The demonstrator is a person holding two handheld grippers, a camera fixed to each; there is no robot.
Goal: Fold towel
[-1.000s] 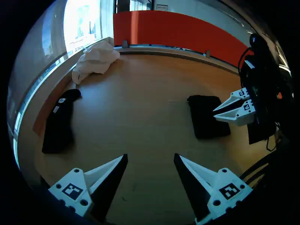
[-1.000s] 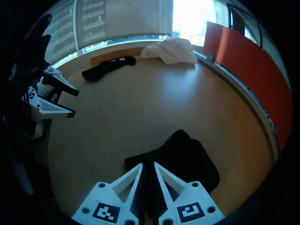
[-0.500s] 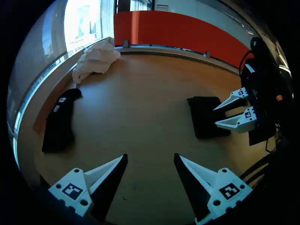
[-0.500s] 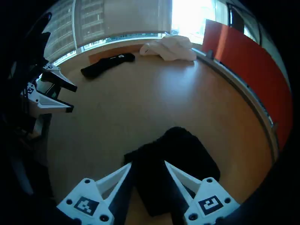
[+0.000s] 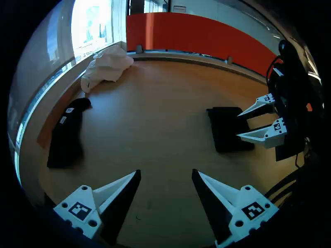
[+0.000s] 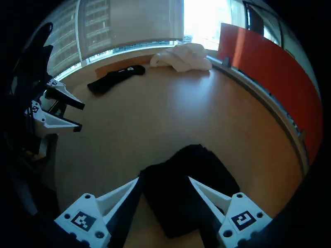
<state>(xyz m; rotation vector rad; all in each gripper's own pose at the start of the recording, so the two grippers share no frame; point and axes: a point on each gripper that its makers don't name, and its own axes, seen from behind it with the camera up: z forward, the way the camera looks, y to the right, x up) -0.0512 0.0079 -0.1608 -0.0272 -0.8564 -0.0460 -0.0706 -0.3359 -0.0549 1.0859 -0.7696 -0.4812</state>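
A black towel [image 5: 229, 128] lies folded into a small rectangle on the wooden table [image 5: 157, 107], toward the right in the left gripper view. My right gripper [image 5: 239, 127] hovers at its near edge, open, fingers apart above and below that edge. In the right gripper view the towel [image 6: 182, 194] lies flat between and beyond my right gripper [image 6: 165, 178], whose fingers straddle it without pressing. My left gripper [image 5: 165, 171] is open over bare wood, well away from the towel. It also appears at the left in the right gripper view [image 6: 82, 118].
A crumpled white cloth [image 5: 107, 66] sits at the far corner by the window. A long black cloth [image 5: 66, 132] lies along the window-side edge. A red panel [image 5: 198, 35] backs the table's far edge. Black cables and gear [image 5: 296, 95] stand behind the right gripper.
My right gripper went from shut on the towel to open, letting the towel lie flat, and it drew back slightly. The left gripper stayed where it was.
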